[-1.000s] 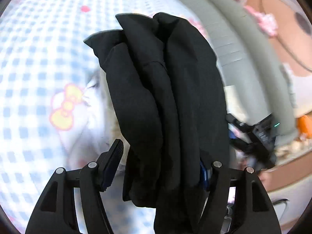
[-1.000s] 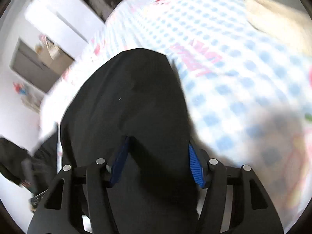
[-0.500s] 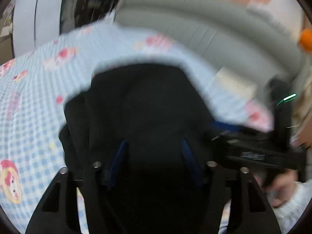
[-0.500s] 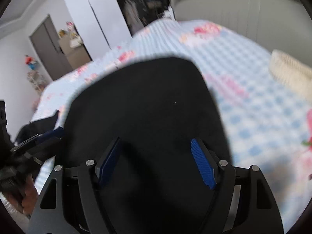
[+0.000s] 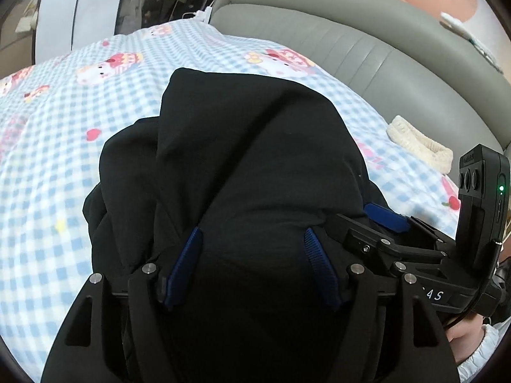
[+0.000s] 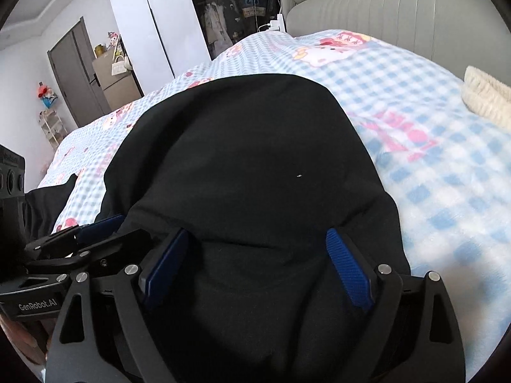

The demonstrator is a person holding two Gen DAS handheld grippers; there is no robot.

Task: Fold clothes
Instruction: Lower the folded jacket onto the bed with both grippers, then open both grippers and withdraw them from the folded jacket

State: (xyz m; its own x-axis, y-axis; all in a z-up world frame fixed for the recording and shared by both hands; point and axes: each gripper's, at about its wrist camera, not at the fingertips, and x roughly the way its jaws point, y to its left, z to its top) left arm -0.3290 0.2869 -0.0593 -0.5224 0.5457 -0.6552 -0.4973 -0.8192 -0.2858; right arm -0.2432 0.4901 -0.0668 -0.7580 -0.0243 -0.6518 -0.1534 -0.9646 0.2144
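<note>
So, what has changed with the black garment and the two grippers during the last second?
The black garment, bunched and hanging a second ago, now lies spread on the checked bedspread. The left gripper and right gripper have come side by side. Both stay around the cloth.

Bright even daylight, fisheye-warped edges, sharp

We saw matte black grippers: left gripper (image 5: 254, 263) and right gripper (image 6: 257, 263), ribbed blue pads (image 6: 349, 269), silver screws (image 5: 357, 268), "GenRobot.AI" lettering (image 6: 37, 304).
</note>
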